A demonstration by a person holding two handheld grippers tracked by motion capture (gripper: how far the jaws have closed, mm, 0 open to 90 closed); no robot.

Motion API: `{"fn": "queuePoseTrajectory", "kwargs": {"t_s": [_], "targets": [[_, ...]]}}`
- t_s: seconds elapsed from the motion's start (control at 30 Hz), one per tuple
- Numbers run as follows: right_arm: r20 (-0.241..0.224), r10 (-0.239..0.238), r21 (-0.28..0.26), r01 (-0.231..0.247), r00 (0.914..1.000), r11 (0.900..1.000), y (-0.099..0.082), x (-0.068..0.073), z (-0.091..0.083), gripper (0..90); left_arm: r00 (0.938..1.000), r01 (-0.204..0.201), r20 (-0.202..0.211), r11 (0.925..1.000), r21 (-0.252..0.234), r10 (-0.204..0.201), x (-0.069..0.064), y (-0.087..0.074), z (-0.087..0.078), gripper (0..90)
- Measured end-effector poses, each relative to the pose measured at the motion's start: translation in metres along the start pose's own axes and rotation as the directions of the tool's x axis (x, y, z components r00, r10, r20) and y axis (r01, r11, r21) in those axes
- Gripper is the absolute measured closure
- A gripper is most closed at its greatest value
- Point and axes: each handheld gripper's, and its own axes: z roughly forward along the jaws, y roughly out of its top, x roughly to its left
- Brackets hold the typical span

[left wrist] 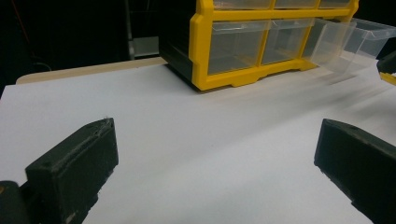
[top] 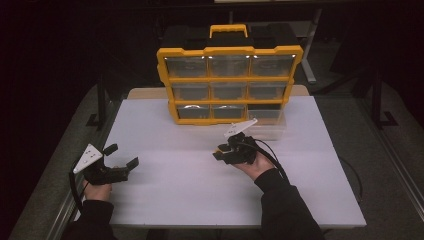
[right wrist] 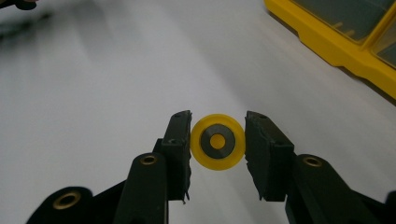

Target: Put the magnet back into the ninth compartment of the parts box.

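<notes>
At the near left of the white table top (top: 190, 185), the left gripper (top: 122, 157) is held just above the surface with its jaws spread wide and nothing between them. Its task part is judged not yet begun.

Near the middle of the table, in front of the cabinet, the right gripper (right wrist: 218, 140) is seen with its jaws pressed onto a small round yellow plastic disc with a dark ring and a yellow centre (right wrist: 217, 141), which is pinched by its rim and held clear of the table. The pickup is thus judged done; carrying the disc to a compartment and releasing it there appear to be left.

At the far middle, a yellow-framed plastic organiser cabinet with nine clear drawers and a yellow carry handle (top: 229, 79) is set upright. Its upper and middle drawers are closed, and what they hold cannot be made out through the glare. At the bottom right, one clear plastic drawer (left wrist: 348, 44) is pulled out toward the near side and looks empty; it is judged the likely destination.
</notes>
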Motion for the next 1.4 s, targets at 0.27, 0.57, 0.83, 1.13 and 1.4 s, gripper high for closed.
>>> {"fn": "queuePoseTrajectory", "kwargs": {"t_s": [0.27,0.57,0.83,1.13,1.4], "targets": [[0.008,0.000,-0.002,0.000,1.0000,1.0000,0.005,-0.002,-0.005,60.6,1.0000,0.000,0.000,1.0000,0.000,0.000,0.000,0.000,0.000,0.0],[0.027,0.004,-0.013,-0.004,0.9996,0.9999,0.009,-0.007,-0.012,60.7,1.0000,0.000,-0.001,1.0000,0.000,0.000,0.000,0.000,0.000,0.0],[0.046,0.009,-0.019,-0.009,0.9989,0.9998,0.011,-0.013,-0.019,60.7,1.0000,0.000,0.000,1.0000,0.001,0.000,0.000,0.000,0.000,0.0],[0.065,0.032,-0.034,-0.029,0.9974,0.9990,0.010,-0.021,-0.027,60.6,1.0000,-0.001,0.001,1.0000,0.002,0.001,0.000,0.000,0.000,0.0],[0.093,0.044,-0.046,-0.040,0.9947,0.9982,0.010,-0.029,-0.036,60.7,1.0000,-0.001,0.001,1.0000,0.001,0.001,0.000,0.000,0.000,0.0]]}}
